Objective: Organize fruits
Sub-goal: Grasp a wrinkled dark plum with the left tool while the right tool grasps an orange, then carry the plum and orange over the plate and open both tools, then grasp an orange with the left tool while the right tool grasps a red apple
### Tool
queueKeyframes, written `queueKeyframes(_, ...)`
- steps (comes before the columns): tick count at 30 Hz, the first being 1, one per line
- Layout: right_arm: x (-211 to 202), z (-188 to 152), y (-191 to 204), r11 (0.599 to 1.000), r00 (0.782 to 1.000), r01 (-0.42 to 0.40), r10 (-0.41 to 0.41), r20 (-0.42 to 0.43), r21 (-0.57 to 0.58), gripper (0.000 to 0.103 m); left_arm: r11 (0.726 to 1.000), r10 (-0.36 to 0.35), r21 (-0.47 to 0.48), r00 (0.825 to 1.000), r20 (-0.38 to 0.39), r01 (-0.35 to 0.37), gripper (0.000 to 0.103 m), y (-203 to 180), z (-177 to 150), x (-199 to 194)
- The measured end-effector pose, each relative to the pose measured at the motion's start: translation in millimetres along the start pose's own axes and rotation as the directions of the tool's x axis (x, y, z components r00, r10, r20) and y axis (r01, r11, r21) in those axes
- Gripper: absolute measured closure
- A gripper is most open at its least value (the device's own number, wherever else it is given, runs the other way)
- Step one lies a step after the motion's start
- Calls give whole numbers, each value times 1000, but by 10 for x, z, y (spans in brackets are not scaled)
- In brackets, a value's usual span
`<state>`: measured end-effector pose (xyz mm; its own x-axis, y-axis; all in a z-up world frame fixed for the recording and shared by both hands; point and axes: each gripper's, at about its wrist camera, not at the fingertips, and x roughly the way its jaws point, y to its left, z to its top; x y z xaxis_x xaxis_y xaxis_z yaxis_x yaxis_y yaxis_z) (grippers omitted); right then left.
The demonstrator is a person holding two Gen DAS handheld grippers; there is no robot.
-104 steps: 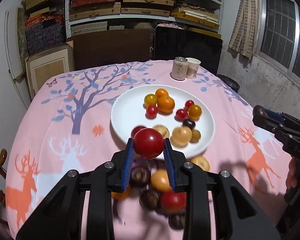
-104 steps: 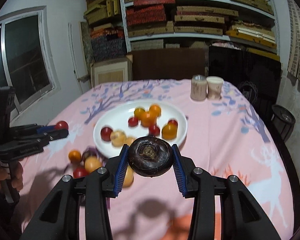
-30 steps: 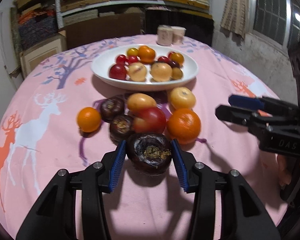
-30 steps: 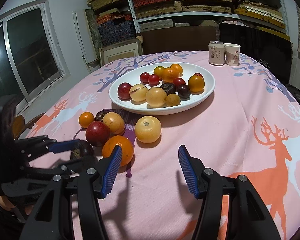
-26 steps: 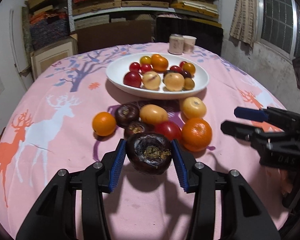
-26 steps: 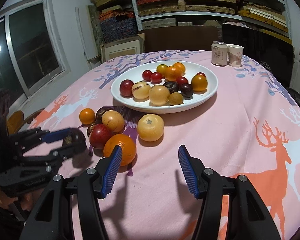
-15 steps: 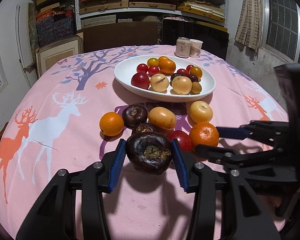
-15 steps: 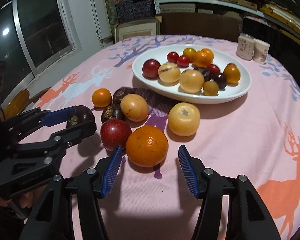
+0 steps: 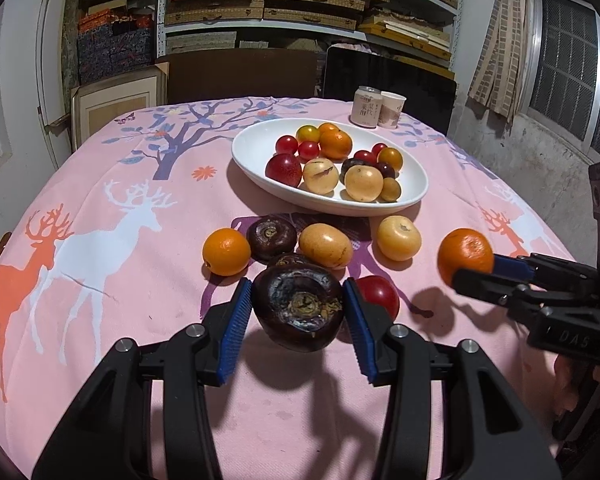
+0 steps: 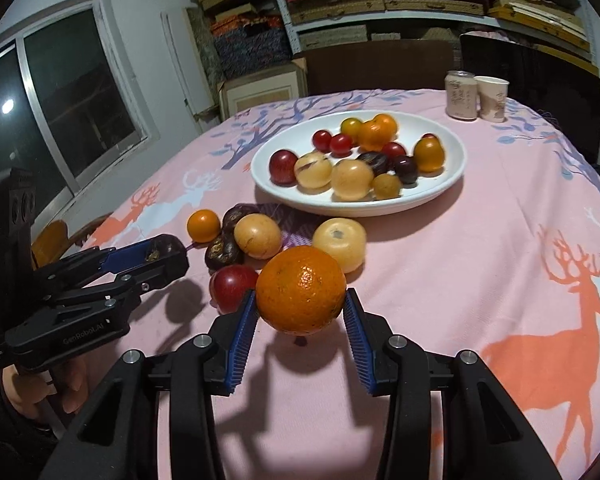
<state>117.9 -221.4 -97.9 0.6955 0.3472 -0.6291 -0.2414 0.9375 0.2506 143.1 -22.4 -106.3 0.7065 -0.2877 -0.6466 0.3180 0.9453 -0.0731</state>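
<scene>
The left gripper (image 9: 297, 312) is clamping a dark, wrinkled fruit (image 9: 297, 306) between its blue pads, gripping it across its widest part with the dried stem scar facing the camera. The fruit is hanging clear of the pink tablecloth (image 9: 99, 240), on the near side of the white plate (image 9: 255, 148). Its skin is looking leathery and dented, so it is probably light and somewhat hollow, giving a little under pressure; a hold across the middle seems safest, since squeezing harder might crack the shell.

The right gripper (image 10: 300, 312) is closing its jaws on a large orange (image 10: 301, 290), and the pads are already pressing its two sides. The orange is also hanging off the cloth, nearer than the plate and just in front of the loose pile. It is likely the heaviest piece here, firm, with a pebbled rind that should resist slipping; gripping at its equator, as now, is keeping it from rolling out.

Beyond both grippers, loose fruit is lying on the cloth just before the plate's near rim: a red fruit (image 10: 231, 286), a pale yellow fruit (image 10: 340, 244), an oval yellow one (image 10: 257, 236), two dark ones and a small orange (image 10: 203, 226). The plate is already holding a mixed cluster. A can (image 10: 461, 96) and paper cup (image 10: 492, 98) are standing beyond the plate.
</scene>
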Motion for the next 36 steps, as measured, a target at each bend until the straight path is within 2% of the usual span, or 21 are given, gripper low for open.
queueKeyframes(6, -227, 281, -282, 998, 994, 53, -55, 95, 32, 59, 999, -28, 18, 1000, -4, 28, 58, -30, 227, -33)
queueKeyframes(13, -45, 841, -329, 992, 972, 121, -110, 209, -36, 59, 998, -3, 57, 1000, 6, 2, 58, -92, 954, 273)
queueKeyframes(17, 317, 1118, -357, 989, 972, 138, -127, 196, -43, 59, 999, 13, 32, 1000, -28, -12, 58, -62, 1332, 739)
queueKeyframes(21, 708, 1289, -442, 993, 984, 109, -103, 148, -34, 57, 999, 2, -32, 995, -96, -5, 57, 40, 1555, 1209)
queueKeyframes(23, 854, 1324, -423, 995, 989, 85, -78, 124, -56, 54, 998, -2, -60, 993, -118, -5, 53, 95, 1603, 1369)
queueKeyframes(24, 872, 1326, -406, 994, 989, 87, -78, 127, -64, 43, 997, -5, -77, 993, -119, -4, 44, 127, 1619, 1401)
queueKeyframes(25, 860, 1328, -391, 993, 986, 96, -85, 142, -67, 40, 995, -14, -103, 994, -110, 2, 34, 168, 1618, 1393)
queueKeyframes(27, 767, 1316, -382, 995, 984, 81, -70, 166, -58, 36, 989, -33, -146, 996, -77, 22, 24, 238, 1590, 1308)
queueKeyframes(32, 503, 1139, -399, 998, 987, 57, -53, 151, -19, 36, 985, -55, -168, 997, -58, 45, 23, 355, 1397, 968)
queueKeyframes(34, 400, 1016, -405, 999, 991, 34, -33, 127, -3, 36, 989, -55, -139, 997, -60, 47, 23, 373, 1274, 799)
queueKeyframes(36, 318, 869, -387, 1000, 996, 0, -1, 87, 19, 36, 995, -26, -99, 998, -51, 21, 21, 415, 1118, 616)
